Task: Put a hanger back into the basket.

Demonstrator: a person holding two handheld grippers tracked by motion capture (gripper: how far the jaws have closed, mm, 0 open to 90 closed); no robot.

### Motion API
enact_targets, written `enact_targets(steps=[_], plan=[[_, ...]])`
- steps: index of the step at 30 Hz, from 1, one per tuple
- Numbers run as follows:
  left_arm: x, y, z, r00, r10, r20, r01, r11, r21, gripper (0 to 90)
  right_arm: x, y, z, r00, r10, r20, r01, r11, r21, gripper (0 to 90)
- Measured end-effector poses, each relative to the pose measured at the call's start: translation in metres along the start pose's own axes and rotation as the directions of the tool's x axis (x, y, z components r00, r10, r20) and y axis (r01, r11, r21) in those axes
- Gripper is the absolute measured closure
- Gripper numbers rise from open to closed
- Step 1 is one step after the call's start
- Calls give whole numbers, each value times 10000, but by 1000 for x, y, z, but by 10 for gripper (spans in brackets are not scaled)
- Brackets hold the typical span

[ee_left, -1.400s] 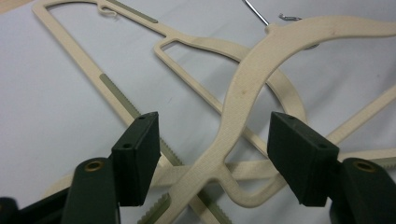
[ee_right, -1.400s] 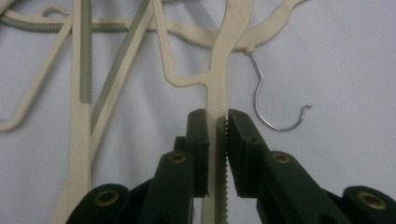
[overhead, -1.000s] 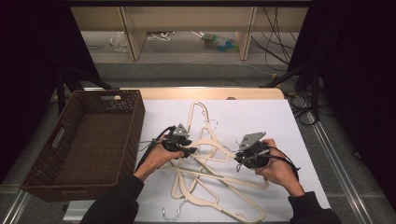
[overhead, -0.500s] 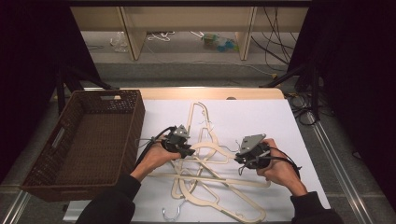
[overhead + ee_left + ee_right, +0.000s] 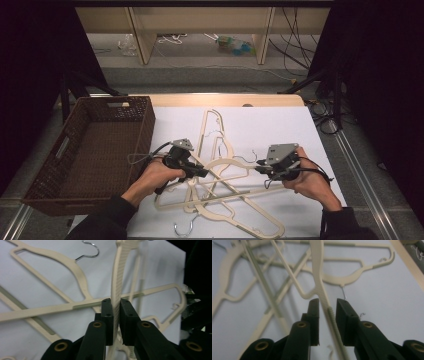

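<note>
Several cream plastic hangers [image 5: 220, 197] lie crossed in a pile on the white table [image 5: 280, 125]. My left gripper [image 5: 201, 172] is at the pile's left side. In the left gripper view it [image 5: 114, 303] is shut on the ribbed arm of one hanger [image 5: 116, 277], which stands on edge above the others. My right gripper [image 5: 260, 167] is at the pile's right side. In the right gripper view its jaws [image 5: 327, 303] stand open on either side of a hanger arm [image 5: 318, 270], with a small gap on each side.
A brown wicker basket [image 5: 50, 175] stands at the table's left, close to my left hand. A metal hook [image 5: 182, 230] pokes out at the pile's near edge. Bare white surface lies to the right and behind the pile. Wooden shelving [image 5: 140, 35] stands beyond the table.
Both hands have barely shifted over the hanger pile. The left gripper keeps its hold on the hanger arm.
</note>
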State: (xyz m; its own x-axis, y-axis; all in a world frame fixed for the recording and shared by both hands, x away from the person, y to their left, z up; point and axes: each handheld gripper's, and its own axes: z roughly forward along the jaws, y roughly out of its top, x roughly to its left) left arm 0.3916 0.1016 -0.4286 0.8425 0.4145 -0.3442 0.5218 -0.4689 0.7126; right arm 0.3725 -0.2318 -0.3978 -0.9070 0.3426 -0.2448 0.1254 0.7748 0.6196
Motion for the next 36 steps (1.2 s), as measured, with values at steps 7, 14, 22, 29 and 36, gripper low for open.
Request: enact_targets(steps=[7, 14, 22, 29, 36], plan=[[-22, 0, -13, 9997, 216, 92, -213, 9992, -341, 871, 0, 3, -40, 9980, 565, 267, -522, 9884, -1429, 631], [-34, 1, -26, 9995, 227, -223, -233, 9993, -292, 872, 5, -3, -51, 9862, 1565, 538, -1401, 9625, -2324, 522], [-46, 6, -52, 9972, 7, -743, -49, 9983, -574, 872, 13, -13, -57, 9581, 2779, 690, -2476, 9251, -2878, 373], [-57, 14, -90, 9938, -39, -1112, -108, 9913, -1309, 872, 15, -17, -56, 9498, 3056, 669, -2712, 9110, -3108, 368], [-62, 23, -127, 9884, -142, -1513, -155, 9810, -1934, 872, 18, -16, -53, 9519, 2986, 682, -2632, 9115, -3162, 374]])
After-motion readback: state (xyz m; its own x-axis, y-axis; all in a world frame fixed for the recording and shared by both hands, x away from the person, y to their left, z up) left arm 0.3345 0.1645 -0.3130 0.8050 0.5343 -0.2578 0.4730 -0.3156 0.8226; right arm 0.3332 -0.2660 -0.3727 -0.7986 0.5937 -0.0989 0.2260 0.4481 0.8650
